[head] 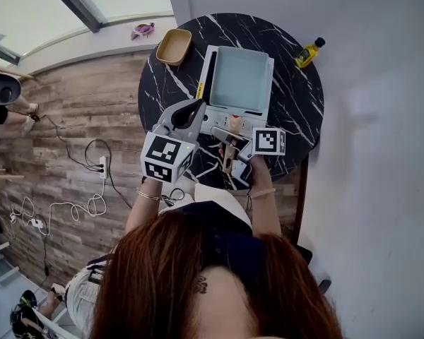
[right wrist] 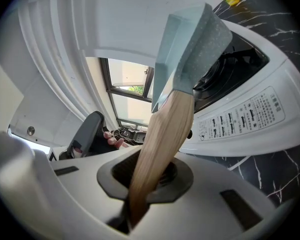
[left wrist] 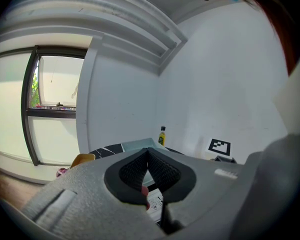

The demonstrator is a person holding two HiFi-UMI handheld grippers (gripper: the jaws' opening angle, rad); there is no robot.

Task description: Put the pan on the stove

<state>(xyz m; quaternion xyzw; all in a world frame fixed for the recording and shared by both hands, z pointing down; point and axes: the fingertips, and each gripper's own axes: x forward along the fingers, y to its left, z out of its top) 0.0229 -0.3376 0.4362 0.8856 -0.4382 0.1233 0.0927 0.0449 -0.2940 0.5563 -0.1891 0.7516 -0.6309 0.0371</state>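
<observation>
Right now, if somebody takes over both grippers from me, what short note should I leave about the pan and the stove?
Left gripper: shut, empty, by the stove's front left corner.
Right gripper: shut on the pan's wooden handle.
Pan: over the stove on the round table; I cannot tell whether it already rests on the burner.
Done: pan brought over the stove.
Left: seat it flat, then release the handle.

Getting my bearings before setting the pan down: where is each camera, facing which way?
Head view: overhead, steeply down on round black marble table; hair, arms show.
Left gripper view: past shut left gripper toward white wall.
Right gripper view: along wooden handle of square grey pan in right gripper.
Shared: yellow bottle, head and left views.
</observation>
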